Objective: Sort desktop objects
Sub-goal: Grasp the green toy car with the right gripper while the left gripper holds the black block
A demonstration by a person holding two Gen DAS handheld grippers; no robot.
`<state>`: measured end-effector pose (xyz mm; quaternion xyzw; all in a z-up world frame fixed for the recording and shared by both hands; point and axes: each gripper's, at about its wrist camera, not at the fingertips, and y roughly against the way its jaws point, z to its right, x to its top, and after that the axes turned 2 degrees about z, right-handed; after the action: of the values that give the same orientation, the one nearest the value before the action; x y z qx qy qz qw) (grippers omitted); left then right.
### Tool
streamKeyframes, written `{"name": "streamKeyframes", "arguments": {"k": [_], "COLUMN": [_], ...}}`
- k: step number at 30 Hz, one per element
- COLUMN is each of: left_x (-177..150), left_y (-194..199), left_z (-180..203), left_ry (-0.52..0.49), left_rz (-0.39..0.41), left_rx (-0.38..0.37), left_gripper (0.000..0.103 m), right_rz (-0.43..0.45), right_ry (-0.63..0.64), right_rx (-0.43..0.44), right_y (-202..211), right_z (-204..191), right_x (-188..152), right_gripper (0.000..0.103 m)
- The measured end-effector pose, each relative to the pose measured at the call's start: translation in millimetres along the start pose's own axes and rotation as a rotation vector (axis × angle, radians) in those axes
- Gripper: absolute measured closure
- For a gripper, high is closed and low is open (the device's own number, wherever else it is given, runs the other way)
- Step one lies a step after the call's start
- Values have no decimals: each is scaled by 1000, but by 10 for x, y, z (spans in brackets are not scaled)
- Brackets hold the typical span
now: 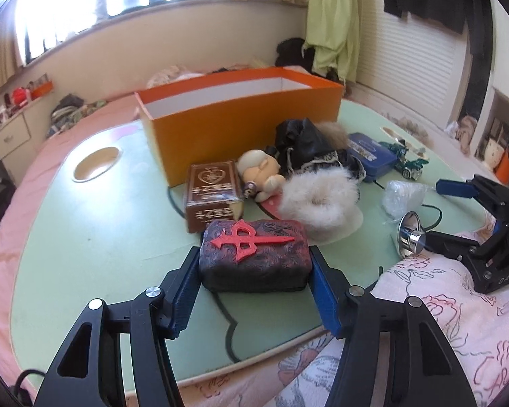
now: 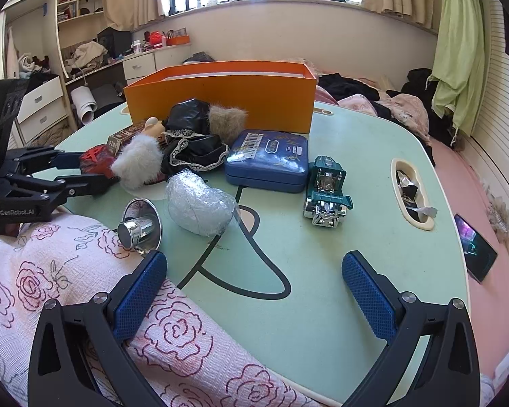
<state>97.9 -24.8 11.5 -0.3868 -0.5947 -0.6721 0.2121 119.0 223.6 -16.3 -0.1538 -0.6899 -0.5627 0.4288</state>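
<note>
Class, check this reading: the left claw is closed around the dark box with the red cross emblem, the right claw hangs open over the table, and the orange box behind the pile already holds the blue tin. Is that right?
One detail is wrong. The blue tin is not in the orange box; it lies on the table in front of it, as the right wrist view shows. The left claw does grip the dark box, and the right claw hangs open.

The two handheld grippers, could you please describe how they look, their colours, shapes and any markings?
Both grippers, left and right, have black angular linkage frames with silver pivot pins and jaws faced with blue textured pads. In the right wrist view, white "GenRobot.AI" lettering shows on the left gripper's body. No cables visible.
</note>
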Motion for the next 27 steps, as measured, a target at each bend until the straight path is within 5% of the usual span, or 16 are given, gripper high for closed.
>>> {"name": "streamKeyframes", "arguments": {"k": [10, 16, 25, 27], "left_x": [-24, -28, -33, -33], "left_y": [53, 53, 54, 57], "left_z": [23, 12, 16, 15], "left_ry": [-14, -11, -7, -7], "left_rz": [30, 32, 35, 37], "left_rx": [27, 22, 18, 17], "left_gripper": [43, 43, 43, 43], "right_rz": [106, 16, -111, -104], "right_ry": [-163, -312, -133, -110], "right_rx": [-44, -83, -168, -152], "right_y": [208, -51, -343, -357], "right_z": [263, 587, 372, 341], "right_x": [228, 396, 509, 529], "right_gripper": [5, 32, 35, 57]}}
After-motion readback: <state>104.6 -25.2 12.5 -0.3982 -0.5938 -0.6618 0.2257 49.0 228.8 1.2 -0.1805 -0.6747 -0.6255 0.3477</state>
